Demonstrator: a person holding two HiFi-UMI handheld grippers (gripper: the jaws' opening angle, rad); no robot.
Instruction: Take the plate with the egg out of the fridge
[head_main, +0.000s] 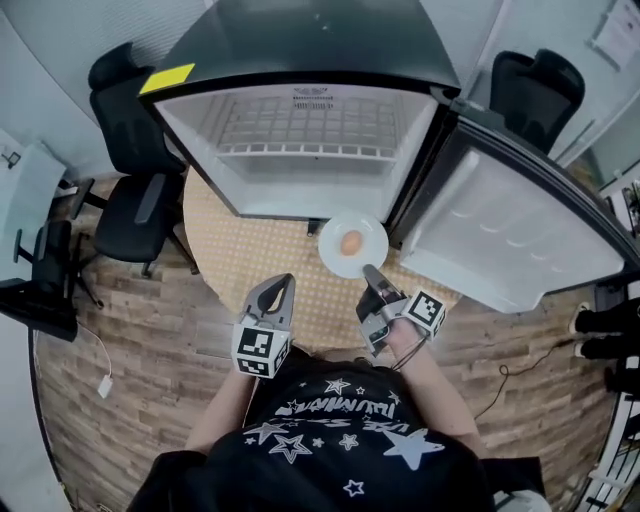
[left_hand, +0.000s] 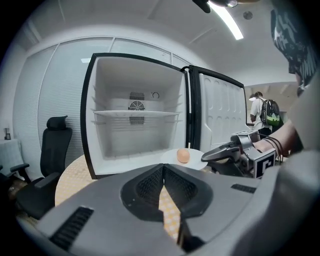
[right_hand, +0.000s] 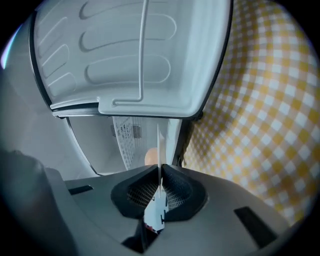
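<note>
Now right tongs (head_main: 371, 271) pinching plate (head_main: 334, 247) rim outside fridge (head_main: 300, 195), left tongs (head_main: 284, 284) closed, empty

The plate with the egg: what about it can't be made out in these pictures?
- Right gripper view: the plate is edge-on, a thin line; it and the jaws hide most of the egg.
- Left gripper view: the left gripper covers the plate's near rim.
- Head view: looking straight down, whether the plate touches the table cannot be told; the right gripper covers the rim it grips.
</note>
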